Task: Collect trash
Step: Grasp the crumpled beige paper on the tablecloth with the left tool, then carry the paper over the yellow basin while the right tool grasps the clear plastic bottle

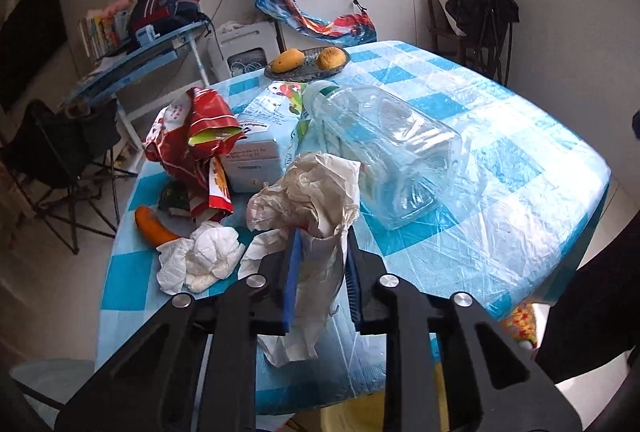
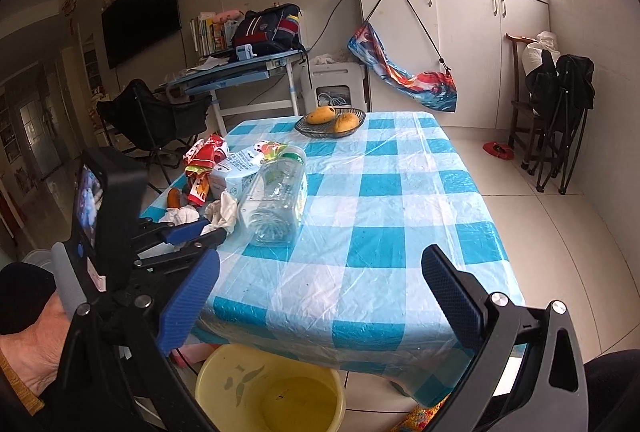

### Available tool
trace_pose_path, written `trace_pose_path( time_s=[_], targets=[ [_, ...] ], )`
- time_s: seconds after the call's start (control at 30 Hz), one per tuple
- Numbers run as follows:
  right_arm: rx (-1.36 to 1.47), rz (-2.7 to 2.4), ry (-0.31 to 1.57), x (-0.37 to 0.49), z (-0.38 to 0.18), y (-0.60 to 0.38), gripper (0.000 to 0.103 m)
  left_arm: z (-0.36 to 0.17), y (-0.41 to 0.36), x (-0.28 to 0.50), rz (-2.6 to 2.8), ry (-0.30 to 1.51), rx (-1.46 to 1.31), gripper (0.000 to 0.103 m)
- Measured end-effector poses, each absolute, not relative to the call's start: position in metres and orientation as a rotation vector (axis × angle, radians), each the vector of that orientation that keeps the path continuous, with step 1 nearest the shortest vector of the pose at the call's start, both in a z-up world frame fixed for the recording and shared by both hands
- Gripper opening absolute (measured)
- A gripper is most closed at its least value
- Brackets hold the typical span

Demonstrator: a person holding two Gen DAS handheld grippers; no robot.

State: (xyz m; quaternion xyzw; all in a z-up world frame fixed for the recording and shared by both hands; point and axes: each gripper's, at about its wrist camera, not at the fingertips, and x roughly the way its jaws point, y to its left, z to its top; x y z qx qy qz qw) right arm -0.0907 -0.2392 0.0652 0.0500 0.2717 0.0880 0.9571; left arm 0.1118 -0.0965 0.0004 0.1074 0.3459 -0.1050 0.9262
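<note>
Paper (image 1: 316, 200), crumpled and cream, sits pinched between our left claw (image 1: 320, 272) pads, which have closed on its lower fold; gripping low lets us lift the wad clear of the pile. Just left of that claw lies a white tissue (image 1: 208, 256), beyond it a red wrapper (image 1: 196, 136) and carton (image 1: 260, 144), and ahead to the right a clear bottle (image 1: 384, 152) on its side, all on the counter (image 1: 500, 172). Our right claw (image 2: 320, 296) hangs wide open and empty over the near counter edge, directly above the yellow bin (image 2: 272, 388), likely where we drop the paper.
</note>
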Motion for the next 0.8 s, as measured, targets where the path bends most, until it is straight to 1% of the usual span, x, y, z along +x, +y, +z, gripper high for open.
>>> trace_pose_path(
  time_s=[0.07,0.13,0.33,0.43,0.57,0.63,0.67,0.7,0.8],
  targets=[
    [0.1,0.187,0.554,-0.086,0.068,-0.236,0.097,0.005,-0.084,0.108,-0.217,0.715,0.141,0.013],
    [0.092,0.195,0.556,-0.079,0.072,-0.231,0.097,0.008,-0.072,0.102,-0.225,0.718,0.08,0.012],
    [0.046,0.226,0.609,-0.034,0.072,-0.207,0.097,0.024,-0.047,0.077,-0.253,0.715,-0.088,0.011],
    [0.036,0.231,0.677,0.004,0.062,-0.192,0.097,0.032,-0.04,0.062,-0.25,0.695,-0.108,0.011],
    [-0.022,0.231,0.758,0.042,0.043,-0.172,0.096,0.033,-0.027,0.046,-0.251,0.725,-0.164,0.011],
    [-0.035,0.225,0.796,0.054,0.035,-0.169,0.082,0.031,-0.027,0.039,-0.257,0.746,-0.172,0.011],
    [-0.022,0.234,0.823,0.059,0.031,-0.169,0.067,0.03,-0.028,0.036,-0.264,0.758,-0.176,0.011],
    [-0.001,0.245,0.845,0.062,0.029,-0.17,0.057,0.028,-0.028,0.032,-0.272,0.769,-0.178,0.011],
    [0.065,0.243,0.861,0.059,0.029,-0.182,0.055,0.021,-0.035,0.022,-0.301,0.808,-0.176,0.011]
  ],
)
